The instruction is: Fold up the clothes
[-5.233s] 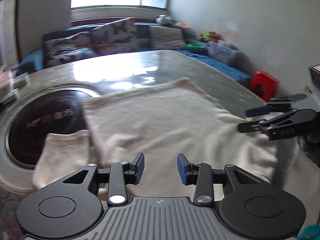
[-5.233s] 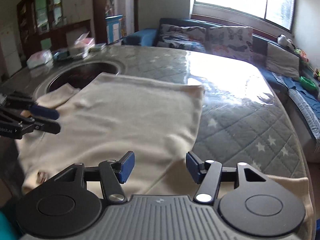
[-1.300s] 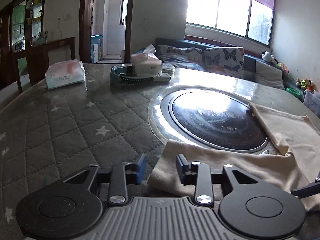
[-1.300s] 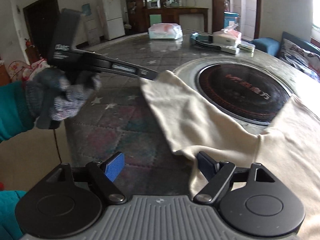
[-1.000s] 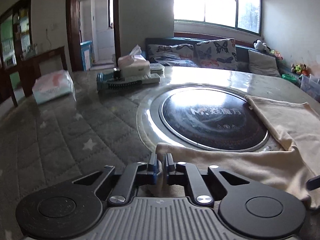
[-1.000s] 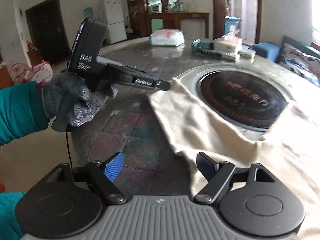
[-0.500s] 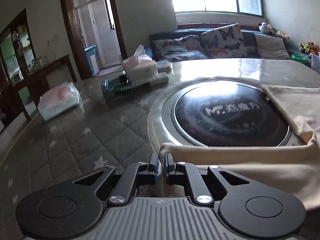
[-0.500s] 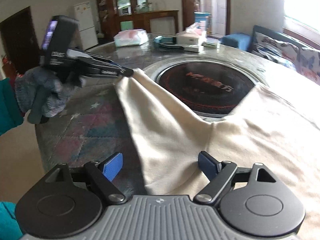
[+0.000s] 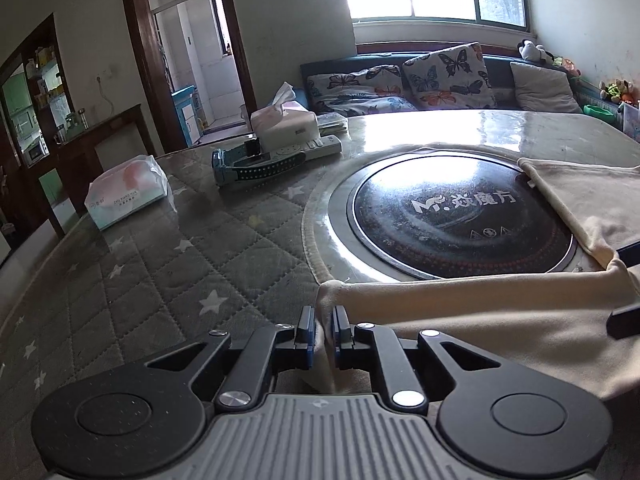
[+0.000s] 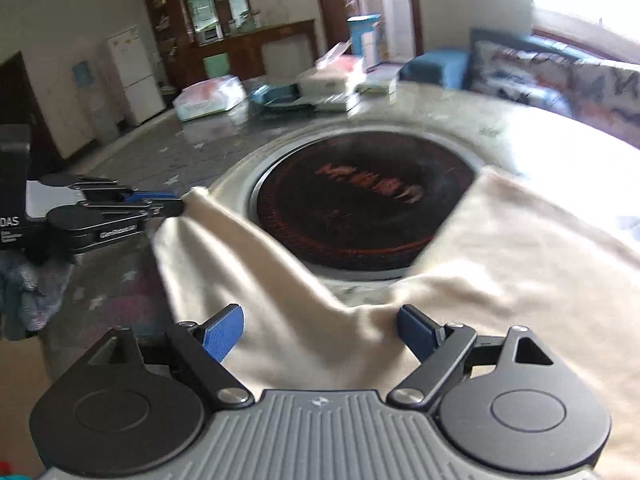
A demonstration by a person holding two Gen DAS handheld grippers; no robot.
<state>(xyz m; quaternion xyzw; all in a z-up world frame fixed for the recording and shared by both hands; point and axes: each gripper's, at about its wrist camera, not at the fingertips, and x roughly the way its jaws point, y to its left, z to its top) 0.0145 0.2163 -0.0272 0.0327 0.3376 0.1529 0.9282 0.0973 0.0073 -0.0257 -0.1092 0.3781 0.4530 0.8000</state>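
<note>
Since half a second ago you have lifted the sleeve end higher and drawn it toward you, so the cloth between your two tools hangs in a tauter band, and your right view has swung and blurred.

Your left claw [image 9: 321, 330] is clamped on the cuff of the cream garment [image 9: 472, 320]; its blue-padded fingers press a thin ridge of soft, matte knit between them. In the right wrist view the same left claw [image 10: 176, 205] sits at 9 o'clock, pinching the sleeve tip, which drapes in a long, limp fold down toward 6 o'clock. Your gloved hand [image 10: 28, 288] grips that tool's handle in a grey speckled knit glove.

Your right claw [image 10: 320, 330] is spread wide, its ribbed blue pads [image 10: 222, 332] apart over the cream garment [image 10: 500, 264] near the armpit, gripping nothing.

The garment's body lies flat on the desk [image 9: 160, 264], from 3 to 5 o'clock in the left view, partly overlapping the round, glossy black hob [image 9: 460, 216] with its steel rim. The desk is covered in grey quilted fabric with pale stars under a shiny clear sheet.
</note>
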